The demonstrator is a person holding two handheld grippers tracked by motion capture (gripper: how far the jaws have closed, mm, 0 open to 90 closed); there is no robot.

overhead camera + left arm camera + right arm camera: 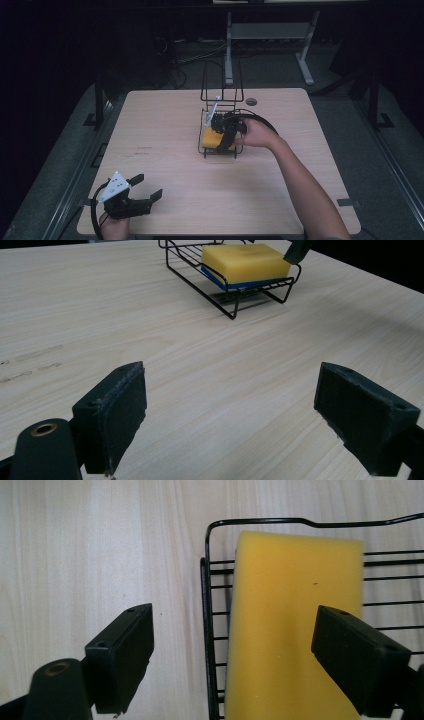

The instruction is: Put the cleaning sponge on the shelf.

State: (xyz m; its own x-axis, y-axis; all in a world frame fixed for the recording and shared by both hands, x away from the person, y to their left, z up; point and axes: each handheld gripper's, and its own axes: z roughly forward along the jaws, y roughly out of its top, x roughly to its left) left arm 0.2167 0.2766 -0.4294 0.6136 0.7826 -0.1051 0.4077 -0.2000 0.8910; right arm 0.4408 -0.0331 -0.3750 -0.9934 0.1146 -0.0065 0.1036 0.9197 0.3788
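The pale wood-grain surface (pixel 150 315) looks smooth and matt, its light streaks running lengthwise. At about twelve o'clock on it, the thin black wire rack (pixel 212 630) has a slight metal sheen. The yellow foam sponge (pixel 285 630) in it looks soft, finely pored, and dull. Each hand-held gripper's black plastic pads (pixel 120 415) look matt and faintly rough-edged.

Dim, perhaps underexposed surroundings; sharp close-ups
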